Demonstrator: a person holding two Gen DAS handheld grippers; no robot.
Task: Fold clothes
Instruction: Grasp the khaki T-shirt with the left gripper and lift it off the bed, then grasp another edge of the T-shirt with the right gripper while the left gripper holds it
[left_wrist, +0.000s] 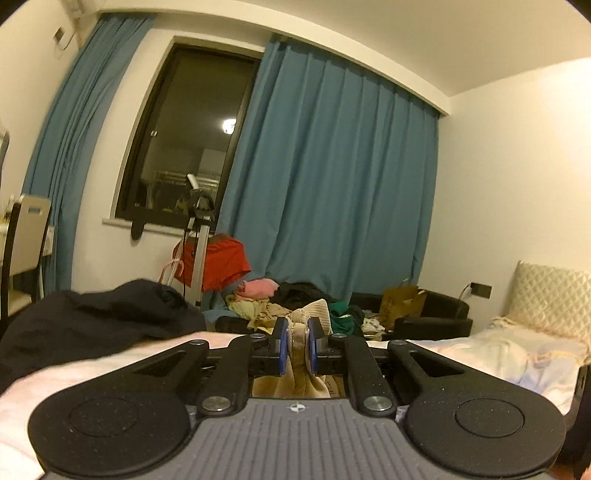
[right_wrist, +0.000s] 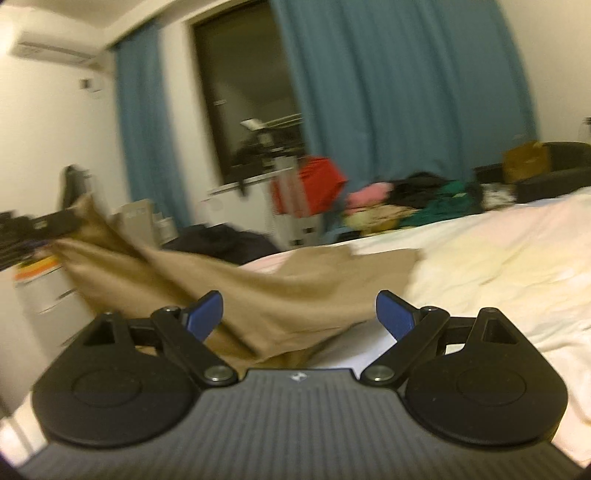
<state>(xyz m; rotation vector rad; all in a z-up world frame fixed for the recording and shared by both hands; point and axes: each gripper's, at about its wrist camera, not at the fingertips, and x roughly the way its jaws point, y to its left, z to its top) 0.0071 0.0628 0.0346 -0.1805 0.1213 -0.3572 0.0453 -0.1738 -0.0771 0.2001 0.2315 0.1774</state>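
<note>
My left gripper (left_wrist: 296, 343) is shut on a bunched edge of a tan garment (left_wrist: 303, 373), holding it above the bed. In the right wrist view the same tan garment (right_wrist: 266, 295) stretches from the upper left, where the left gripper (right_wrist: 40, 225) lifts it, down across the bed to just in front of my right gripper (right_wrist: 299, 314). My right gripper is open, its blue pads wide apart, with the cloth's lower edge lying between and under them. This view is blurred.
A bed with pale sheets (right_wrist: 480, 266) lies under both grippers. A black garment (left_wrist: 92, 321) lies on it at left. A pile of mixed clothes (left_wrist: 280, 299) sits on a dark sofa (left_wrist: 436, 314) by blue curtains (left_wrist: 332, 177).
</note>
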